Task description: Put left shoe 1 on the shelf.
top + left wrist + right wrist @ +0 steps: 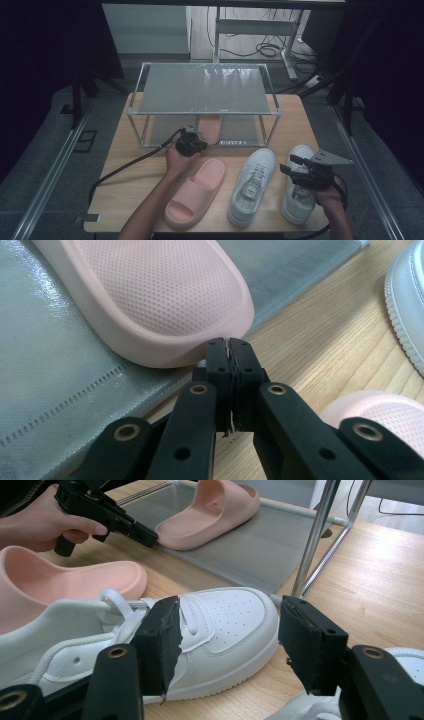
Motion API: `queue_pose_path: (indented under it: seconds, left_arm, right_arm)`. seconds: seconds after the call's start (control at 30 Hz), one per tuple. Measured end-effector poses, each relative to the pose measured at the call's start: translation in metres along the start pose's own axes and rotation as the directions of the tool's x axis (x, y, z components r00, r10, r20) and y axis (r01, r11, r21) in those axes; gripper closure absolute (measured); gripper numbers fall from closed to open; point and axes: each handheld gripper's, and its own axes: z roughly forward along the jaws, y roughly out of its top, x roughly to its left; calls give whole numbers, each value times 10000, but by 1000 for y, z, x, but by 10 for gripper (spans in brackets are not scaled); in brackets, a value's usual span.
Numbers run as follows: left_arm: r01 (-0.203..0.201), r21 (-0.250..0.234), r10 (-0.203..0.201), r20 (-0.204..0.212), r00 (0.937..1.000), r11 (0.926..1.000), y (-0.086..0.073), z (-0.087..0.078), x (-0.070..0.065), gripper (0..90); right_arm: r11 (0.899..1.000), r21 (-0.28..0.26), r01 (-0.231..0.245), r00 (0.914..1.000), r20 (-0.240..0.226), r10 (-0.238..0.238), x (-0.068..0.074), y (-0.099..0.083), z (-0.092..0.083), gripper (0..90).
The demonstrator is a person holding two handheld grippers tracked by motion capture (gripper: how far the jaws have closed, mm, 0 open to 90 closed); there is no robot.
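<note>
Surface: pale wooden tabletop (125,180) with rounded corners, carrying a rack and four pieces of footwear.
Rack: two-tier shoe rack of silver metal tubes (204,97) with grey mesh-fabric shelves, standing at the far half of the surface.
Lower shelf: grey fabric shelf (60,380), just above the wood; holds one slipper.
Slipper on shelf: pink perforated foam slide sandal (210,128), lying flat on the lower shelf, its rounded end at the shelf's near edge (165,300).
Left claw: black two-jaw tool (191,142) held in the person's left hand (176,161), cable trailing off to the left; jaws pressed together with nothing between them, tips right at the near end of the pink slipper on the shelf (230,347); contact cannot be confirmed.
Second slipper: matching pink foam slide sandal (195,192), on the wood near the front edge, just beside the left forearm.
Left sneaker: white lace-up low-top sneaker (252,186), on the surface between the loose slipper and the other sneaker, toe toward the rack (220,625).
Right sneaker: white low-top sneaker (298,187), at the right end of the row, partly under the right claw.
Right claw: black two-jaw tool with grey three-cornered plate (295,165), held in the right hand (329,197); jaws spread wide and empty, hovering over the two sneakers (227,645).
</note>
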Motion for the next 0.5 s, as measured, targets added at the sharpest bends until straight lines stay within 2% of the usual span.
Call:
queue_pose_path:
  seconds: [0.2, 0.47, 0.5]
  left_arm:
    - [83, -77, -83, -46, 10000, 9999, -1, 0, -2, 888]
    - [-187, -75, 185, -166, 9997, 9998, -2, -8, -6, 888]
    - [-342, -88, 341, -202, 9992, 9994, -2, -12, -7, 888]
  right_arm:
    - [10000, -2, -2, 10000, 6, 2, 0, 0, 0, 427]
    - [10000, 6, -5, 10000, 15, 5, -1, 0, -1, 427]
    - [10000, 9, -4, 10000, 17, 4, -1, 0, -1, 427]
